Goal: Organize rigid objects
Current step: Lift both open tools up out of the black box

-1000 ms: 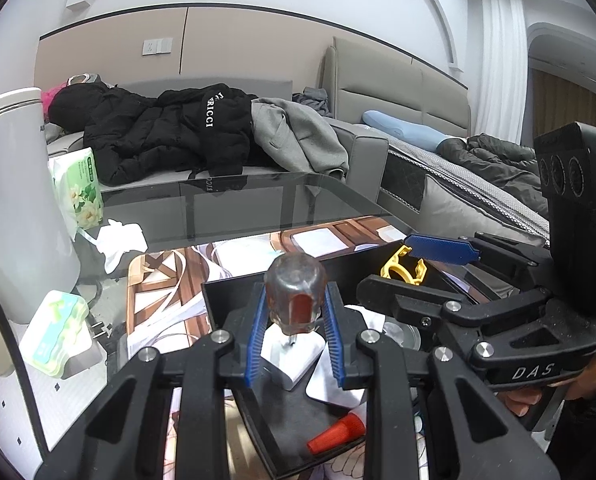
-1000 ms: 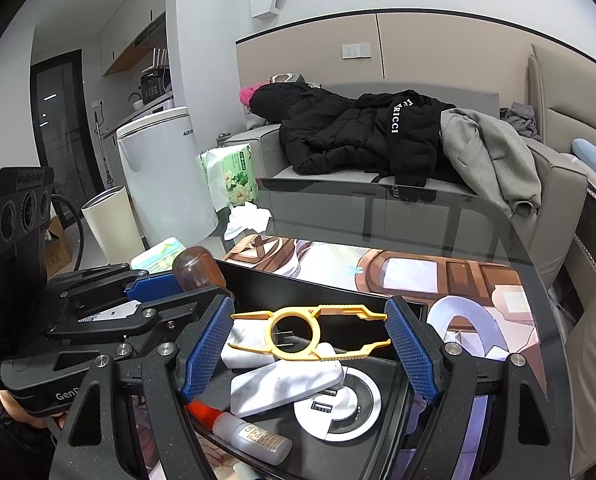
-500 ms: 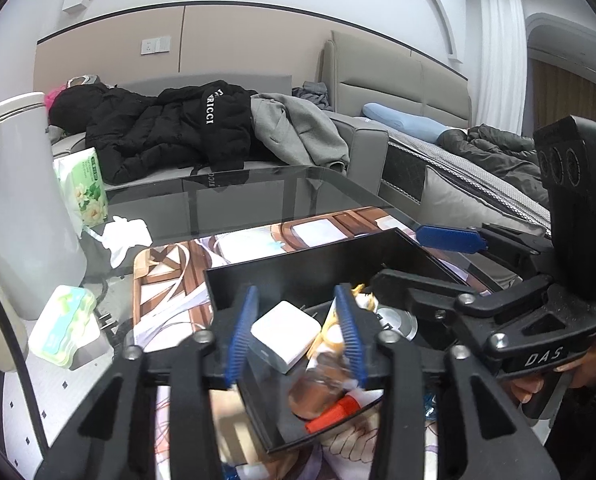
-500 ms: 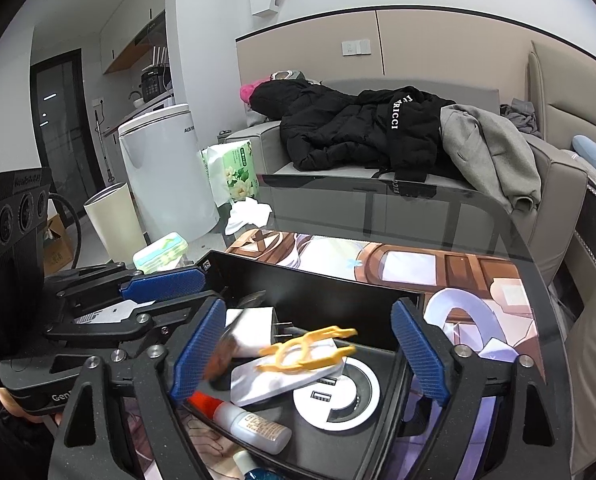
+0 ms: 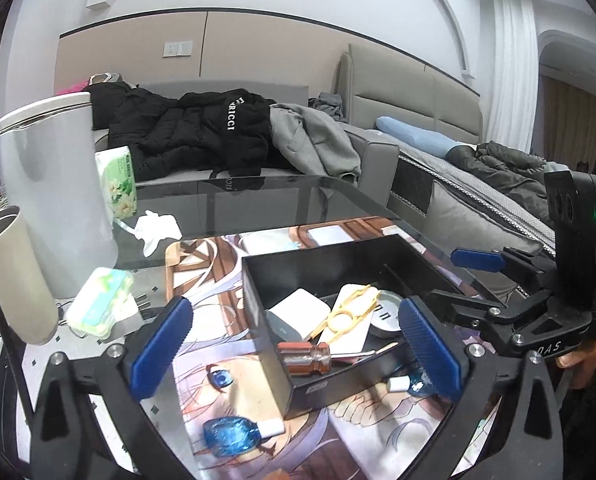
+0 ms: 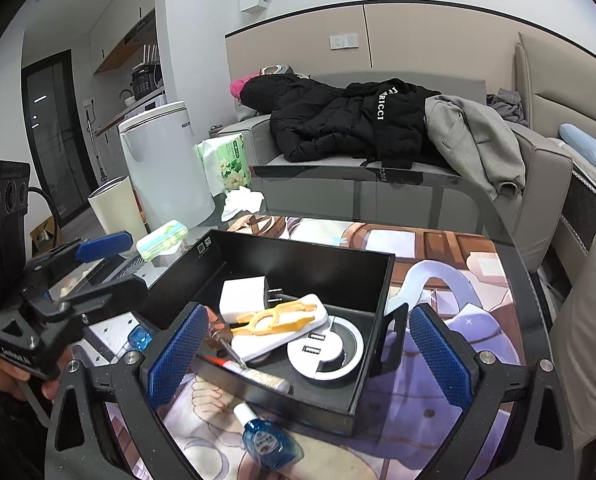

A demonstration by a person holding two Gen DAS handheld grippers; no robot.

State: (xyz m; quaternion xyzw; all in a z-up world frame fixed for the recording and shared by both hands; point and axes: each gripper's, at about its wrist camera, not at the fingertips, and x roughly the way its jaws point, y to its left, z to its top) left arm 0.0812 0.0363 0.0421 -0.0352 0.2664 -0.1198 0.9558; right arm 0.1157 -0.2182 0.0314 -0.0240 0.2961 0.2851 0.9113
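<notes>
A black open box (image 6: pixel 298 256) stands on the printed mat. In it lie a white charger (image 6: pixel 242 296), a yellow plastic tool (image 6: pixel 274 318) on a flat white block, a round USB hub (image 6: pixel 329 352), a brown-handled screwdriver (image 5: pixel 303 358) and a glue tube (image 6: pixel 258 376). My left gripper (image 5: pixel 294 344) hovers at the box's near corner, jaws opening wide and gripping nothing. My right gripper (image 6: pixel 309 356) hangs over the box's near side, jaws also opening and empty. A blue bottle (image 6: pixel 270 440) lies on the mat in front of the box.
A second blue bottle (image 5: pixel 413 384) lies by the box's front wall. On the left are a white bin (image 6: pixel 166 168), a beige cup (image 5: pixel 14 276), a tissue pack (image 6: pixel 226 160) and a green-white case (image 6: pixel 162 238). A sofa with jackets stands beyond the glass table (image 6: pixel 377 196).
The left gripper let go of the screwdriver, which now lies in the box. The right gripper released the yellow tool onto the white block. Both grippers opened wide and drew back.
</notes>
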